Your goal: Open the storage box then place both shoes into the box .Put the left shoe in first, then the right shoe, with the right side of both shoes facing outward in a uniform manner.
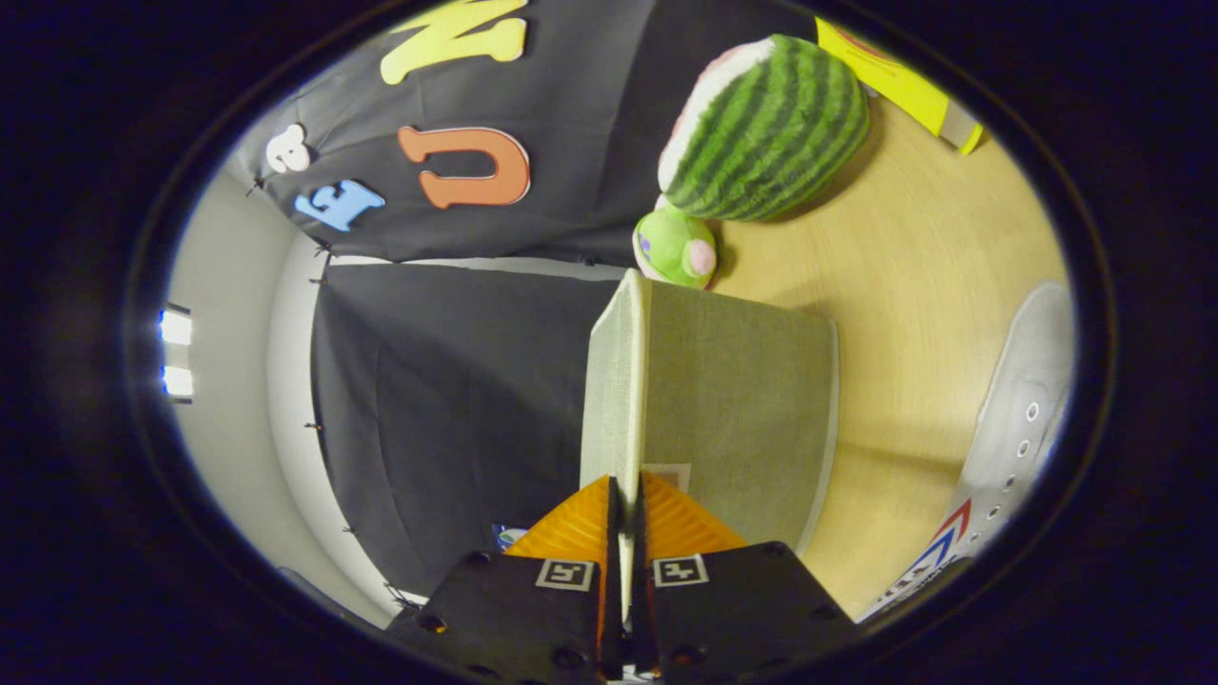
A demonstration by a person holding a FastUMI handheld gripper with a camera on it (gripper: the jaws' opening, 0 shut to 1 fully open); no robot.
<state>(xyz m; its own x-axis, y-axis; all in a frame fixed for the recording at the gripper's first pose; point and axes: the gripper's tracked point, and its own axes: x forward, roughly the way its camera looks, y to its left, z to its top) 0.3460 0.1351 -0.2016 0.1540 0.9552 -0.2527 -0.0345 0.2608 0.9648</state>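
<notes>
Between the fingers of the hand-held gripper [623, 533], a thin fabric panel edge is pinched from both sides; this appears to be the lid [723, 400] of the storage box, raised so that its pale grey-green face runs from the fingers toward 12 o'clock. Judgement: the opening step is in hand, not confirmed complete, as the box body itself cannot be made out. At 12 o'clock beyond the lid sits a small green plush toy [676, 247], touching a watermelon plush cushion [766, 128] at about 1 o'clock. A yellow box [899, 81] lies further toward 2 o'clock. On the wooden surface [904, 285] at 3 to 4 o'clock lies one white sneaker [1023, 400], outside the box. Left or right cannot be determined. Both shoe placements remain outstanding.
</notes>
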